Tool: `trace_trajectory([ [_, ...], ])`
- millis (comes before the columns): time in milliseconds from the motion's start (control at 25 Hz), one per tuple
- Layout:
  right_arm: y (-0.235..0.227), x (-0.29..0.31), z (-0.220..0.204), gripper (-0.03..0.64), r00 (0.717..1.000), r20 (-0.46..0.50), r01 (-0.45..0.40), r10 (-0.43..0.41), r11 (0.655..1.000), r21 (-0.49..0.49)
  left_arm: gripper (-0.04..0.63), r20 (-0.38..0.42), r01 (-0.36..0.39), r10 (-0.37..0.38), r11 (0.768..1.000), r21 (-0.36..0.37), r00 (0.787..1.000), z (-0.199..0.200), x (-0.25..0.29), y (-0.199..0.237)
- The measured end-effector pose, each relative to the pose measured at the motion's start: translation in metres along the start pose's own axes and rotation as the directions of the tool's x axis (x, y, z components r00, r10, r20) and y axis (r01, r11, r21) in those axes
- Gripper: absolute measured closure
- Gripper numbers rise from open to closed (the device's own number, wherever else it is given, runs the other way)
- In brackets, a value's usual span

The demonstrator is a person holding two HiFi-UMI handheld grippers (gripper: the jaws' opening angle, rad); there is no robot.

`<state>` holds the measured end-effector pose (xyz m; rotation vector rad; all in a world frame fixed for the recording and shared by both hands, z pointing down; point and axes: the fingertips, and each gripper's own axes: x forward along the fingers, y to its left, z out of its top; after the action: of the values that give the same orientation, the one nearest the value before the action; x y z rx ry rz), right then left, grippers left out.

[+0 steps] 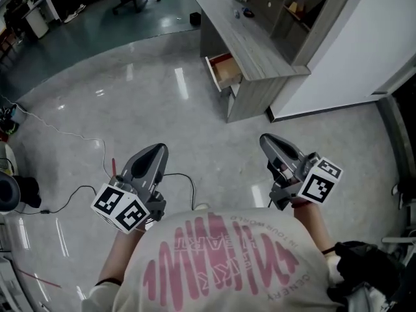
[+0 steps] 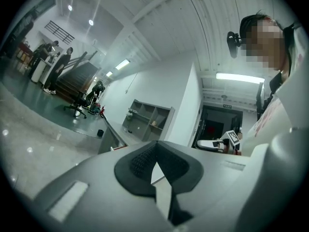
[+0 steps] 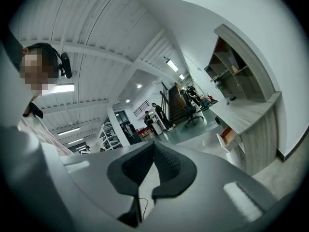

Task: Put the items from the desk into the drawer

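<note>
Well, grey wood-grain desk (image 1: 263, 57) upper centre of head view, against white wall (image 1: 364, 51), drawer (image 1: 224, 70) standing open, orange-brown inside, small dark items (image 1: 247, 12) on desktop, left gripper (image 1: 155, 153) and right gripper (image 1: 272, 143) lower frame, jaws together, empty.

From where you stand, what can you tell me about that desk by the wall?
The desk is grey and looks like wood-grain board. It stands on the shiny floor against a white wall. One drawer at its front is pulled open, showing a reddish-brown inside; what lies in it I cannot tell. An open shelf unit sits along its back edge, and a few small dark things lie on its top.
</note>
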<state>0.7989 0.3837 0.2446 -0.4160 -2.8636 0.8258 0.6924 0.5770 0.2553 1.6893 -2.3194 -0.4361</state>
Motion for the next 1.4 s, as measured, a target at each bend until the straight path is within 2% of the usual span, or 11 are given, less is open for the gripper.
trace_trajectory([
  [160,-0.013,0.025,0.004,0.611,1.0,-0.006,0.022,-0.022,0.999,0.031,0.577,-0.017,0.012,-0.012,1.0,-0.023,1.0,0.004,0.008,0.022],
  [440,-0.032,0.059,-0.014,0.611,0.997,-0.071,0.025,-0.021,0.998,0.064,0.577,0.02,-0.048,0.048,0.999,-0.019,0.999,0.016,0.016,0.061],
  [600,-0.045,0.079,-0.015,0.611,0.998,-0.067,0.029,-0.02,0.99,0.139,0.577,-0.004,-0.055,0.055,0.998,-0.037,0.998,0.016,0.019,0.073],
  [720,-0.044,0.097,-0.014,0.611,0.998,-0.062,-0.001,0.012,0.984,0.179,0.577,-0.015,-0.055,0.055,0.997,-0.062,0.998,0.015,0.021,0.08],
  [1000,-0.052,0.104,-0.018,0.611,0.993,-0.118,0.017,-0.002,0.993,0.12,0.577,-0.006,-0.072,0.071,0.993,-0.093,0.997,0.01,0.018,0.086],
  [1240,-0.072,0.111,-0.018,0.611,0.991,-0.132,0.05,-0.028,0.985,0.167,0.577,0.007,-0.095,0.096,0.992,-0.088,0.995,0.013,0.016,0.092],
  [1400,-0.073,0.136,-0.016,0.611,0.989,-0.142,-0.004,0.031,0.983,0.183,0.577,0.026,-0.122,0.125,0.988,-0.096,0.992,0.012,0.02,0.107],
])
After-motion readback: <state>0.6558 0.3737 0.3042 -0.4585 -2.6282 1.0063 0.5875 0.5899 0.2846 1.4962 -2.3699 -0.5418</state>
